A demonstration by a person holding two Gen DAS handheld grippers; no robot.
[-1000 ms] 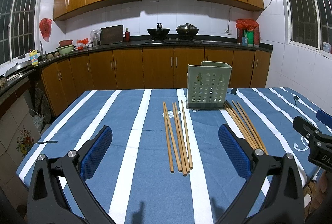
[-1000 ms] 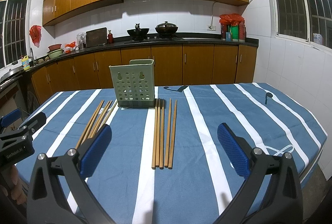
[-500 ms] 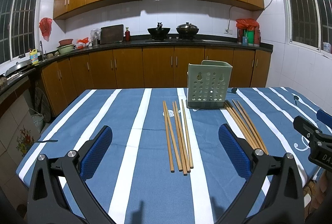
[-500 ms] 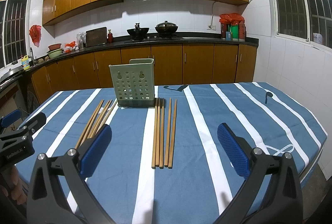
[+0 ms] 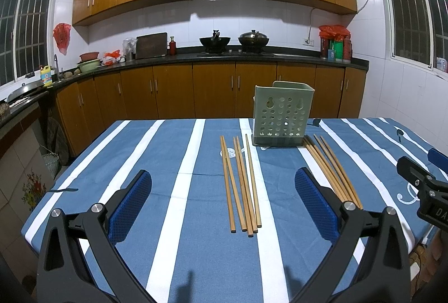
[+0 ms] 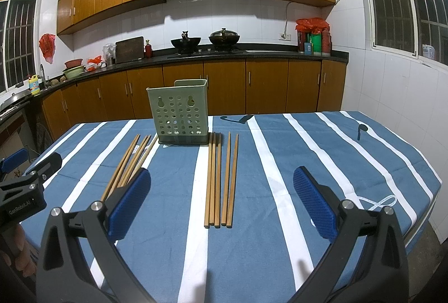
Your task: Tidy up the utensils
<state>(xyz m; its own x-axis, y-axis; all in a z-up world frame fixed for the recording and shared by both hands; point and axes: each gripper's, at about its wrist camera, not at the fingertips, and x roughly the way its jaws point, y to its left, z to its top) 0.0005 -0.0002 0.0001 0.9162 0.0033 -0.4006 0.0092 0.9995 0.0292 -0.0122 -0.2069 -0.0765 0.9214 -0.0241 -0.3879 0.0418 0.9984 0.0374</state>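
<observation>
Wooden chopsticks: both bundles (image 5: 242, 185) (image 6: 221, 179) flat mid-table, flanking green holder (image 5: 282, 113) near far edge. Nothing loaded yet. Left gripper (image 5: 222, 207), right gripper (image 6: 221, 207) spread wide, empty.

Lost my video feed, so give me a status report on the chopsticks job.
Left gripper open, right gripper open, both empty. Two chopstick groups flat on tablecloth; green holder upright. Nothing obstructing.
</observation>
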